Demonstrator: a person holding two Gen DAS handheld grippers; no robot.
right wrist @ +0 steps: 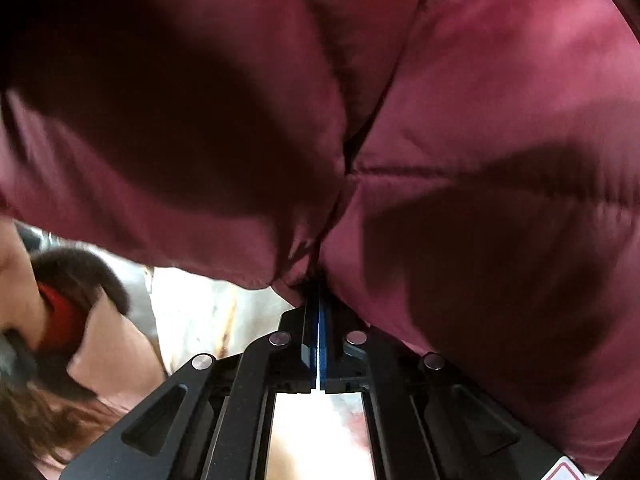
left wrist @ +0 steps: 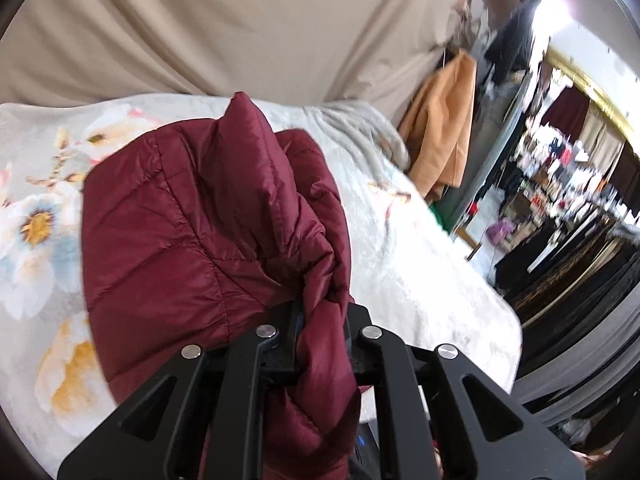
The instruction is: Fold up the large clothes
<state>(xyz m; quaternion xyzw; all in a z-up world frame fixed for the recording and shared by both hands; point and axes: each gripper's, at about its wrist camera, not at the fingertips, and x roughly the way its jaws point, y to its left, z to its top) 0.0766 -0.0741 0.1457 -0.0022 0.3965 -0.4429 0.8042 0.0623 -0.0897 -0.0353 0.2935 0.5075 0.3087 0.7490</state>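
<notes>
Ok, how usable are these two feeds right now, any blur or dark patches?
Left wrist view: jacket fairly sharp, the room at right smeared, with window glare top right. Right wrist view: jacket fills the frame, soft with motion blur and heavy shadow at upper left.

Bed (left wrist: 432,264) w/ pale floral blanket (left wrist: 44,216), big white-and-orange flowers. Behind it a beige sheet (left wrist: 240,28) hung as backdrop, creased. Orange garment (left wrist: 444,136) hangs just beside bed's far corner. Right side: cluttered racks of clothes (left wrist: 568,184), mostly dark, blurred. Bright light (left wrist: 556,12) glares top right. Right wrist view: bit of pale blanket low left, rest blocked.
</notes>
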